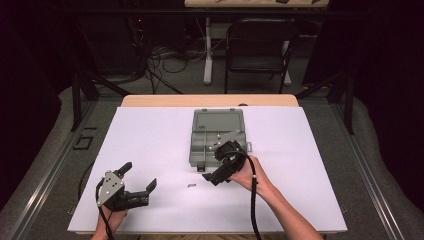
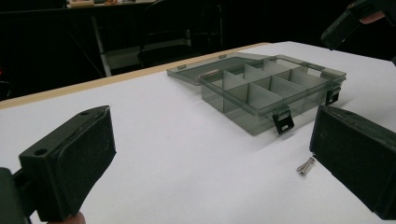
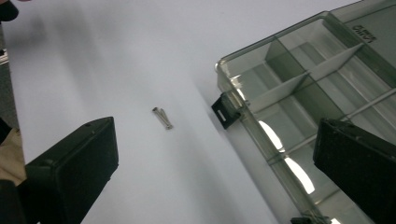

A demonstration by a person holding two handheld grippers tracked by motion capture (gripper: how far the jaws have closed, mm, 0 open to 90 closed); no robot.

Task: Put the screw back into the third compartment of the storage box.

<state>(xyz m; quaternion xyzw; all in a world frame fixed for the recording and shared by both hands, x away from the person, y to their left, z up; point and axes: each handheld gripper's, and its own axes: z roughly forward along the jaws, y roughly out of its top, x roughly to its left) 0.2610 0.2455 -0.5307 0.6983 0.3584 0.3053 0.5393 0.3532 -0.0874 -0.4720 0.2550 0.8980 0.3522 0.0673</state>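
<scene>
Right gripper hovers at the near edge of the compartment box, jaws spread wide with nothing between them; no earlier picture to compare. In the right gripper view one jaw stands over the box's front compartments, the other over bare sheet. The box sits open, lid laid flat on the far side, two black latches hanging at the near wall.

Two small screws lie together on the white sheet, just in front of the box's near-left corner, apart from it.

Left gripper rests low at the near-left of the sheet, jaws wide and empty. In its own view the screws lie just beside its right-hand jaw.

Open sheet spans left of the box, and between the two grippers.
</scene>
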